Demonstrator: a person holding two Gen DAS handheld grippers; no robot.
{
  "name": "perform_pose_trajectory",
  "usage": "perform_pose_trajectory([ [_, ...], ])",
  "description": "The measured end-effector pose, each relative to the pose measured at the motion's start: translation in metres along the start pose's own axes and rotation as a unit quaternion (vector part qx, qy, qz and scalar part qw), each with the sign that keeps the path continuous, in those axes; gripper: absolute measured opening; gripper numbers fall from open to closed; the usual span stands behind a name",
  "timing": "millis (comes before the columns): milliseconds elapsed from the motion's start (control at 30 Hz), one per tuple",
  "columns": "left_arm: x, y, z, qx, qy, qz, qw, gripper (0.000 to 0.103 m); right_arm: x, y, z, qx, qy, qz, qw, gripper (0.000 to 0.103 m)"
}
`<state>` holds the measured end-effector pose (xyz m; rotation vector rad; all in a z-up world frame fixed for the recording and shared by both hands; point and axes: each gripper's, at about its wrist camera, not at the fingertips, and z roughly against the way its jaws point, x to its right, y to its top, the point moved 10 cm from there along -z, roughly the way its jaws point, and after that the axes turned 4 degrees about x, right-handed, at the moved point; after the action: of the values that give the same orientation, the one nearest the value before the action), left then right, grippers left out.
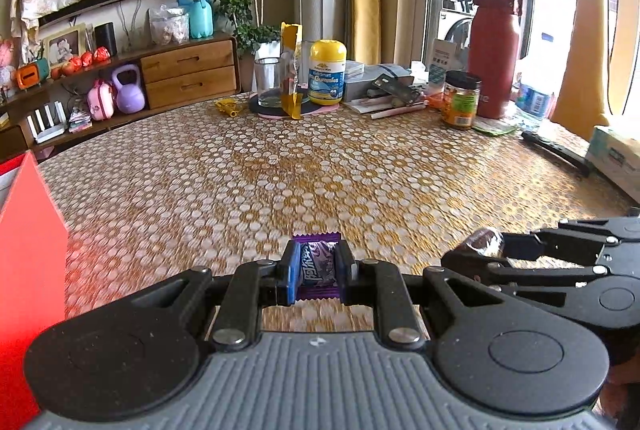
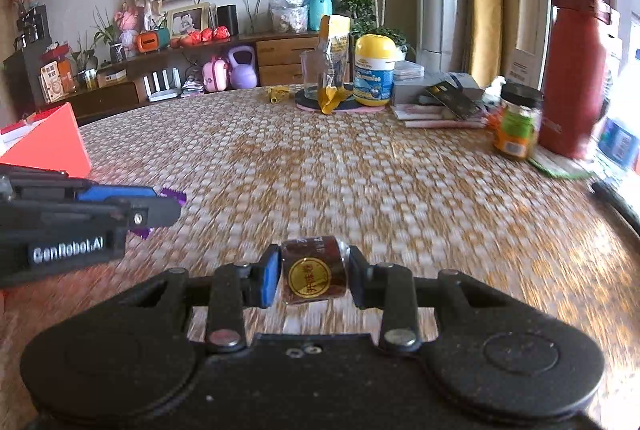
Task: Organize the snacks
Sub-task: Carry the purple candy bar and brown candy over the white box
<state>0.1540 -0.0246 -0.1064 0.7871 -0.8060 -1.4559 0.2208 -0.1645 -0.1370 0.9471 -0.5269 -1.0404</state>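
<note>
My left gripper (image 1: 317,266) is shut on a small purple-wrapped candy (image 1: 318,262), held just above the patterned table. In the right wrist view that same gripper (image 2: 168,207) comes in from the left, with purple wrapper ends (image 2: 174,194) sticking out of it. My right gripper (image 2: 313,272) is shut on a dark brown wrapped snack (image 2: 312,276) with a round gold label. From the left wrist view the right gripper (image 1: 464,256) shows at the right, the brown snack (image 1: 482,242) at its tip. A red box (image 1: 32,270) stands at the left edge.
The back of the table (image 1: 320,157) holds a glass (image 1: 269,79), a yellow-lidded gummies bottle (image 1: 327,71), papers (image 1: 384,97), an orange jar (image 1: 461,99) and a tall red flask (image 1: 494,45). A tissue box (image 1: 618,157) and a dark stick (image 1: 556,151) lie at the right.
</note>
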Motion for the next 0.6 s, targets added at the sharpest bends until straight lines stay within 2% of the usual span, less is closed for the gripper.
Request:
perform_pose_trajectory([
  [333, -0.008, -0.013, 0.071, 0.028, -0.001, -0.002, 0.9996, 0.018, -0.022, -0.025, 0.058, 0.008, 0.006, -0.028, 1.000, 0.033],
  [600, -0.048, -0.007, 0.125, 0.068, 0.026, 0.018, 0.9972, 0.018, -0.074, -0.009, 0.087, 0.036, 0.046, -0.012, 0.998, 0.033],
])
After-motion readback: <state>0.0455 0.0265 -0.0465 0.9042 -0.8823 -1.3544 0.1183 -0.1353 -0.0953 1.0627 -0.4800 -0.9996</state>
